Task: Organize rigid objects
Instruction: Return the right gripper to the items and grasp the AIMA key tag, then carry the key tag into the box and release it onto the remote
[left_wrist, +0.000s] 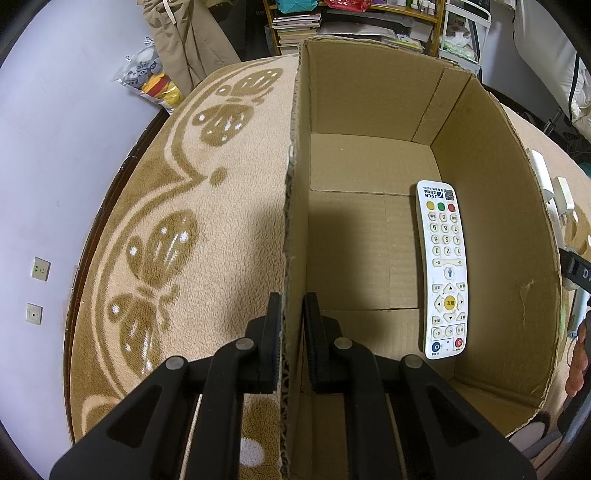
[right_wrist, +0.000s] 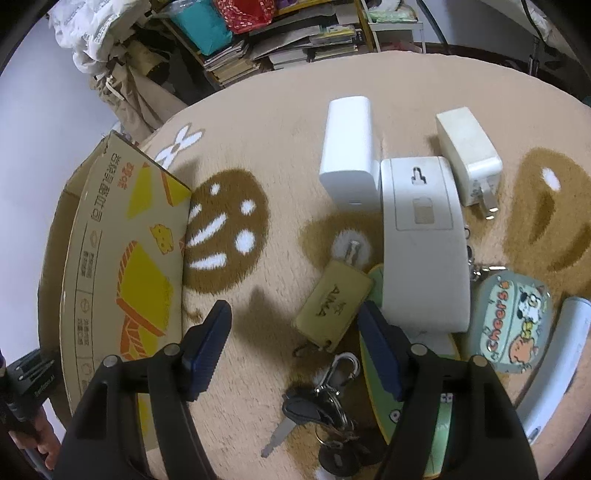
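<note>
Left wrist view: the left hand-held gripper (left_wrist: 290, 325) is clamped on the cardboard box (left_wrist: 498, 229) wall; a white remote (left_wrist: 445, 269) lies inside.

Right wrist view: the right hand-held gripper (right_wrist: 295, 328) stands open, gripping nothing, the yellow tag (right_wrist: 334, 304) between its fingers and keys (right_wrist: 321, 410) below on the tabletop (right_wrist: 266, 133).

— What sort of place is this?
— A lived-in room of a home; a plush beige blanket (left_wrist: 177, 221) with brown leaf and mushroom patterns covers the table; crowded shelves (right_wrist: 295, 40) of stacked books and papers stand behind it.
— Anything else domestic?
— A tan coat (left_wrist: 184, 40) hangs by the pale wall (left_wrist: 55, 147), with a bag of soft toys (left_wrist: 151, 77) beside it; household clutter lies about: keys (right_wrist: 317, 398), a charger plug (right_wrist: 469, 155), a TV remote (left_wrist: 443, 273).
</note>
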